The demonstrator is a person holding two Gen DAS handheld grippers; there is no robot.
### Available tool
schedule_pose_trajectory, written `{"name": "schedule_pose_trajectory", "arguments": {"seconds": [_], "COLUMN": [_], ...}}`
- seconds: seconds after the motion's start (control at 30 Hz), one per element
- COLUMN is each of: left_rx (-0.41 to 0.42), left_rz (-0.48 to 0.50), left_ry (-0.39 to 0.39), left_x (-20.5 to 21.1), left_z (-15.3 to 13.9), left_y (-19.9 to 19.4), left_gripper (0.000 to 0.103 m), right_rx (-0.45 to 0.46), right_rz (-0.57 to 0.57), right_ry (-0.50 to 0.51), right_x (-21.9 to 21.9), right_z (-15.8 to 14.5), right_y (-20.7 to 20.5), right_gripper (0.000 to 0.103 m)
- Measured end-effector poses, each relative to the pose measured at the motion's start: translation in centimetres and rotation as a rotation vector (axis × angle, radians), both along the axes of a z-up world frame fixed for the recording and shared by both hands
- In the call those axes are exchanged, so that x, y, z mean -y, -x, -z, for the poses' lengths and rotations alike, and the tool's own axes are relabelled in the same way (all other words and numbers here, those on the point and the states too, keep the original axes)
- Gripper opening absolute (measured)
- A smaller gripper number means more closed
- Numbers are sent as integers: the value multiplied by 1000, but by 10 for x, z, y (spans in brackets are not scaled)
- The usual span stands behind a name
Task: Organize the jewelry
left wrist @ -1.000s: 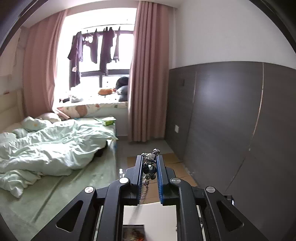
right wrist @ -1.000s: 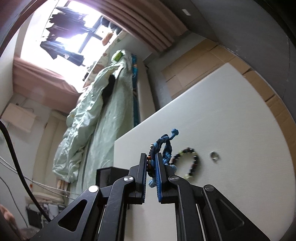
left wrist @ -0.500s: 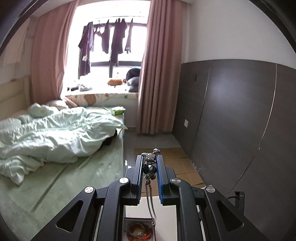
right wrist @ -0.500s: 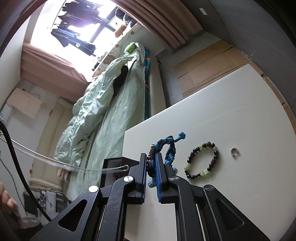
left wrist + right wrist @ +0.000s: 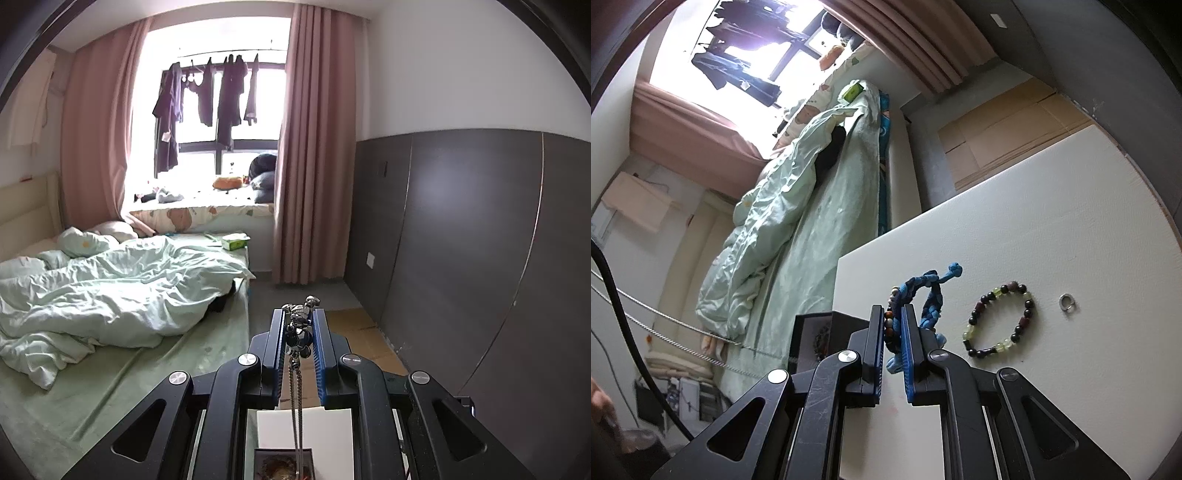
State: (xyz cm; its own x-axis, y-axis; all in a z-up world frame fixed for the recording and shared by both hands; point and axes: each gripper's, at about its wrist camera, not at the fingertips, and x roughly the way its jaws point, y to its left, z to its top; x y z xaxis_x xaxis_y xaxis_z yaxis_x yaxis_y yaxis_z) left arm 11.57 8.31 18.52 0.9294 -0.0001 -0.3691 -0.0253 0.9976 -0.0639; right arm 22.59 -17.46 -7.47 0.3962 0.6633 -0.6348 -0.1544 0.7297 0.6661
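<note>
Left gripper (image 5: 298, 325): jaws clamped on a silver necklace (image 5: 295, 391), its chain dangling above the dark box (image 5: 282, 461).
Right gripper (image 5: 893, 325): jaws clamped on a blue braided bracelet (image 5: 929, 291).
White board (image 5: 1052, 221): beaded bracelet (image 5: 999, 319), small ring (image 5: 1066, 301).

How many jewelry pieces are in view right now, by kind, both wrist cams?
Chain necklaces: 1, metal chain clamped in the left gripper, hanging toward the black box.
Bracelets: 2, blue braided bracelet in the right gripper, beaded bracelet lying on the white board.
Rings: 1, small metal ring on the board.
Total: 4. Box contents too dim to count.
</note>
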Motion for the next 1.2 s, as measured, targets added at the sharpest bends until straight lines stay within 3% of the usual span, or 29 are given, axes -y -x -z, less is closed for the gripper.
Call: {"name": "schedule_pose_trajectory", "arguments": {"seconds": [0.27,0.6,0.8,1.0,1.2], "left_rx": [-34,-99,-196,-300,-402], "left_rz": [-24,-53,-122,-123,-121], "left_ry": [12,84,235,371,501], "left_x": [-9,-19,-35,-42,-53], "left_z": [14,55,115,176,212], "left_y": [0,-11,-21,-32,-31], "left_gripper": [14,14,14,14,16], "right_rx": [12,18,30,57,93], "right_rz": [-42,-64,-56,-52,-78], "right_ry": [2,16,13,-20,-82], "right_x": [-11,-17,-17,-19,-39], "right_z": [-2,-3,-6,-11,-17], "right_y": [3,4,4,6,11], "right_gripper": [10,10,10,10,10]}}
